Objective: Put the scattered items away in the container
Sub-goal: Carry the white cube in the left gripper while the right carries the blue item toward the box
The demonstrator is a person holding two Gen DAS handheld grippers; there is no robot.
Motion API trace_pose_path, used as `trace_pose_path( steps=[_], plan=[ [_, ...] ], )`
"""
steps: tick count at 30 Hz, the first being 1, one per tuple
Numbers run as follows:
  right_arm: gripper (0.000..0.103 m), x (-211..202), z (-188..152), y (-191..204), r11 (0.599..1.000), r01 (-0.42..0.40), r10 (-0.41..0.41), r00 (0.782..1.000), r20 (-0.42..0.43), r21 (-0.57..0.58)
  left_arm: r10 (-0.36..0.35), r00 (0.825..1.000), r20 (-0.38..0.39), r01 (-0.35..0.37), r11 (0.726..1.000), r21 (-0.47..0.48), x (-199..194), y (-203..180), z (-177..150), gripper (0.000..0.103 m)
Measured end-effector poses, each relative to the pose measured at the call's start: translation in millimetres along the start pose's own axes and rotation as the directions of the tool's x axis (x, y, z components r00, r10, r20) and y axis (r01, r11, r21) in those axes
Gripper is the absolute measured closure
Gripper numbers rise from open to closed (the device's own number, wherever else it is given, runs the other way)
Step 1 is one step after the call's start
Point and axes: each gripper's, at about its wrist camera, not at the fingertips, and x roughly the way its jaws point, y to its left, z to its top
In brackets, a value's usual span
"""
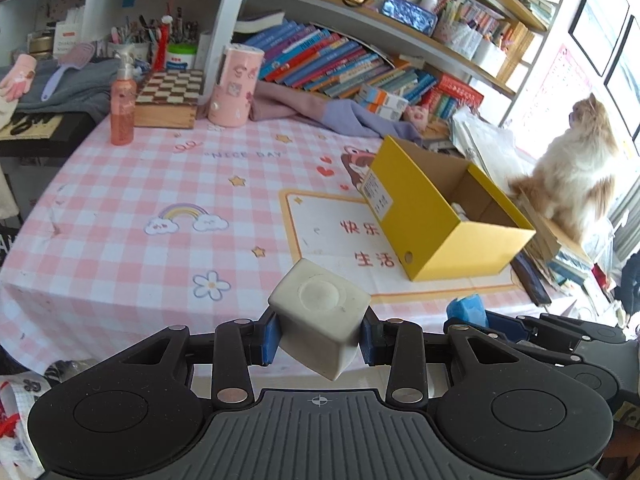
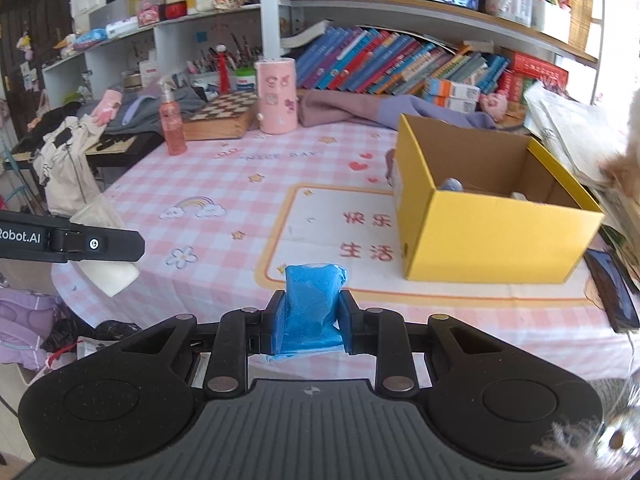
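Note:
My left gripper (image 1: pixel 319 338) is shut on a white cube-shaped block (image 1: pixel 320 316) with a round dimple on top, held above the near edge of the table. Ahead and to the right stands the open yellow cardboard box (image 1: pixel 436 236). My right gripper (image 2: pixel 308 326) is shut on a crumpled blue packet (image 2: pixel 312 304), also at the near table edge, with the yellow box (image 2: pixel 492 236) ahead to the right. Small items lie inside that box, one of them bluish (image 2: pixel 452 184). In the left wrist view the right gripper and its blue packet (image 1: pixel 466 308) show at lower right.
A pink checked tablecloth (image 1: pixel 140 184) covers the table. At the back stand a pink spray bottle (image 1: pixel 122 108), a chessboard box (image 1: pixel 170 98), a pink canister (image 1: pixel 234 86) and purple cloth (image 1: pixel 320 110). A cat (image 1: pixel 576 176) sits on stacked papers right of the box. A phone (image 2: pixel 610 292) lies near the box.

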Motion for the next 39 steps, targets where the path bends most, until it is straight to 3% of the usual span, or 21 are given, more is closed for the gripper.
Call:
trace_pose_path(
  steps=[19, 39],
  plan=[
    [0.078, -13.9, -22.4, -57.4, 0.977, 0.153, -0.145, 0.987, -0.065, 0.146, -0.153, 0.981, -0.122, 0.165, 0.981, 0.098, 49.8, -56.7, 5.1, 0.066],
    [0.078, -29.8, -40.4, -115.1, 0.936, 0.245, -0.222, 0.968, -0.119, 0.253, -0.233, 0.948, -0.217, 0.273, 0.945, 0.179, 86.3, -119.9, 2.9, 0.066]
  ],
)
